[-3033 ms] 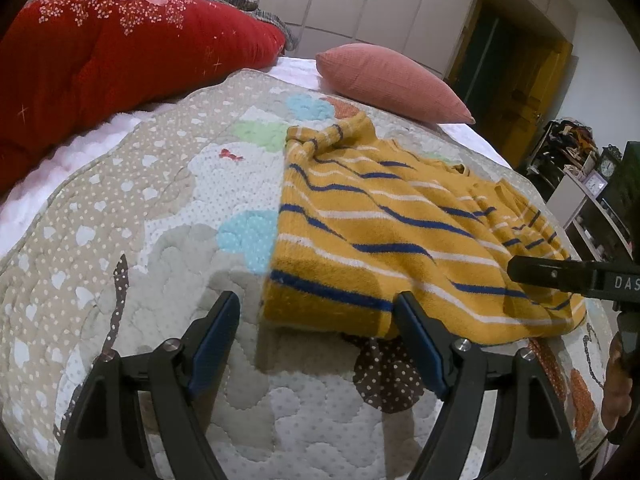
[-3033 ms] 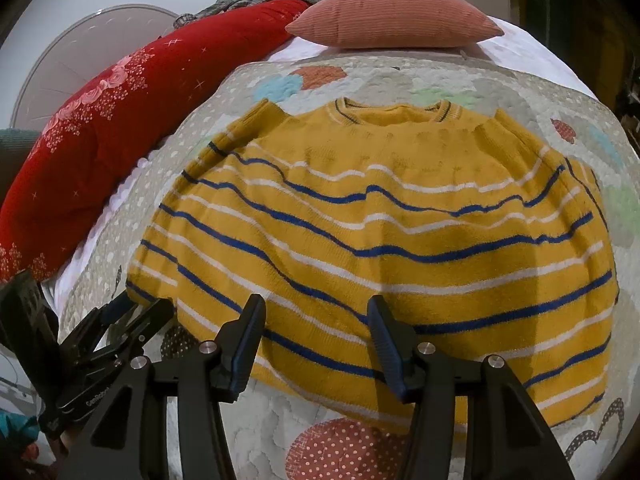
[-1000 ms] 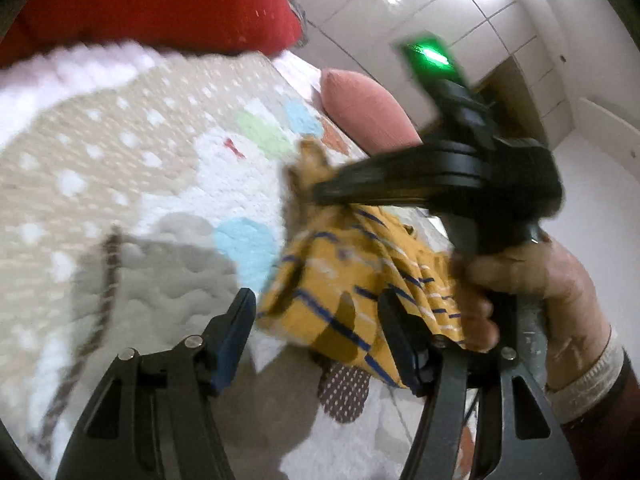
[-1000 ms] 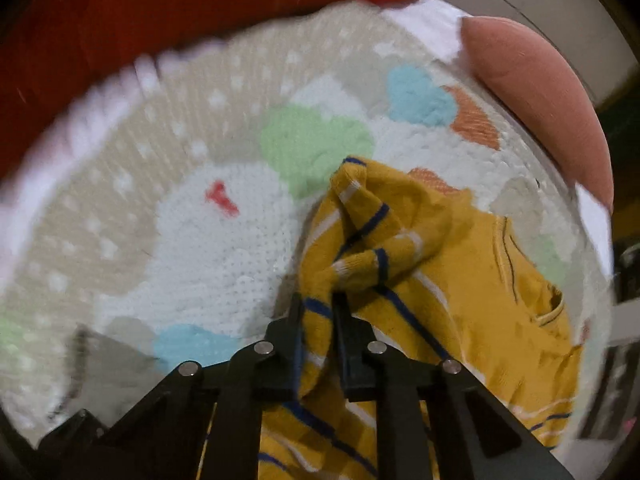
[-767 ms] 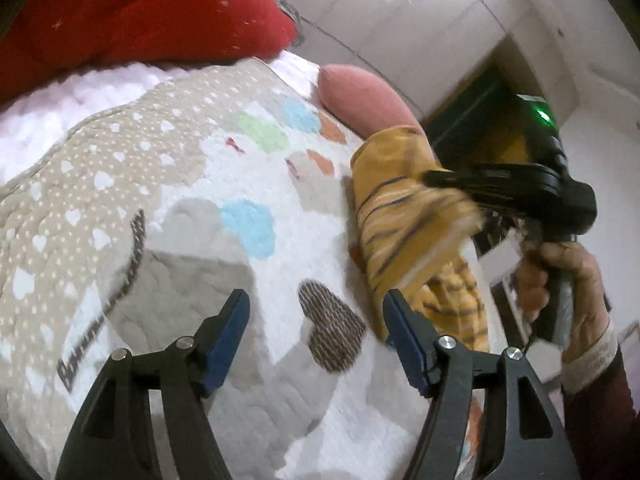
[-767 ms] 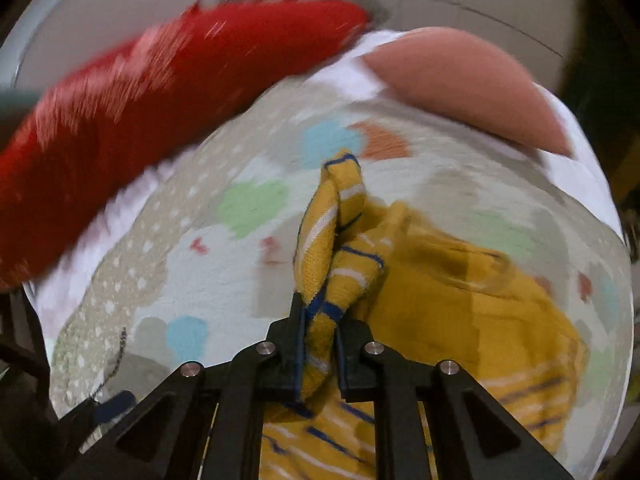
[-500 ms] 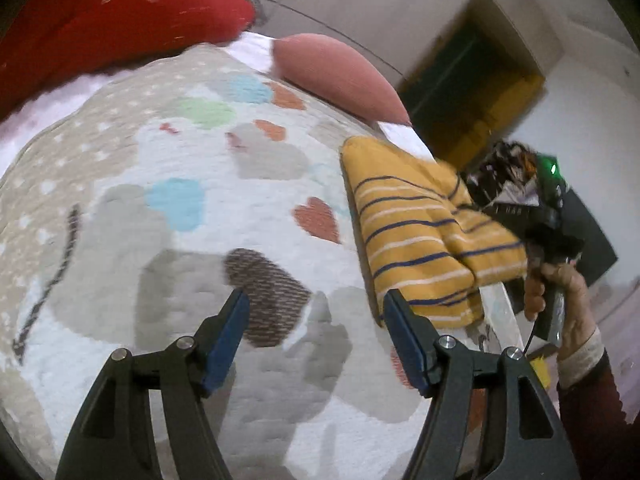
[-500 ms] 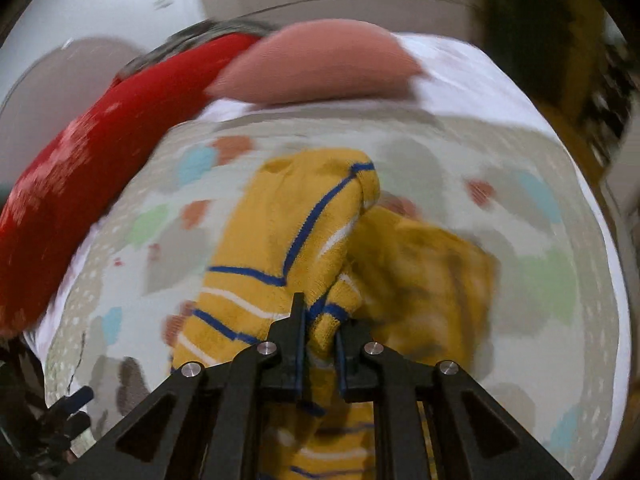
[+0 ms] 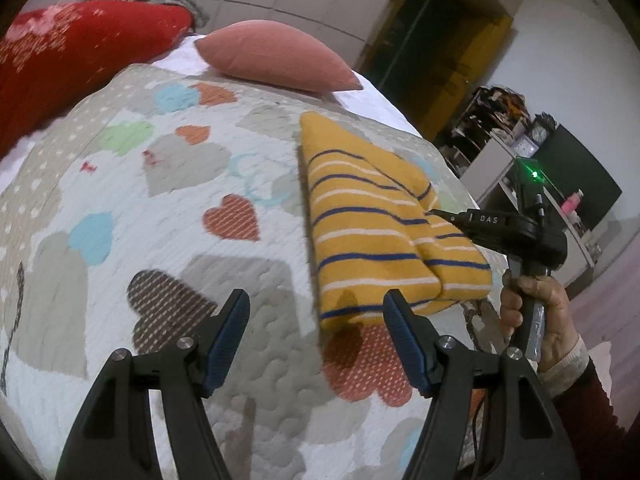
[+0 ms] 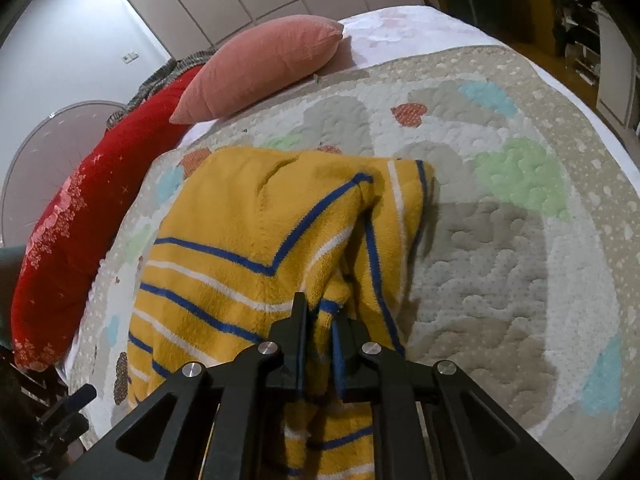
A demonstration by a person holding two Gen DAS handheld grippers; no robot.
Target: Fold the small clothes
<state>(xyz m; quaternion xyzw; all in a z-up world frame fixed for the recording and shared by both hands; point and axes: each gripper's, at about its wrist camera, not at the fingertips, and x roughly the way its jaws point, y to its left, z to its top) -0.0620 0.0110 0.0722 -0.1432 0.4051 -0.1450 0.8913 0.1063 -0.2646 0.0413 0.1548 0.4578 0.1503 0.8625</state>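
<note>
Since three seconds ago the yellow striped sweater (image 9: 384, 236) has gone from lying spread flat to lying doubled over itself on the heart-patterned quilt (image 9: 168, 208), carried across by the right gripper (image 10: 318, 340). Nearest the right wrist camera, that gripper's jaws are clamped on a bunched edge of the knit. The left gripper (image 9: 316, 336) hangs with jaws apart and nothing between them, just short of the sweater's near hem. Fleecy and limp, the cloth looks light and will sag wherever unsupported, so corners or folded edges seem the best hold. Both tools tilt downward toward the bed. Beyond lie a pink pillow (image 9: 276, 56) and a red bolster (image 9: 76, 56).
</note>
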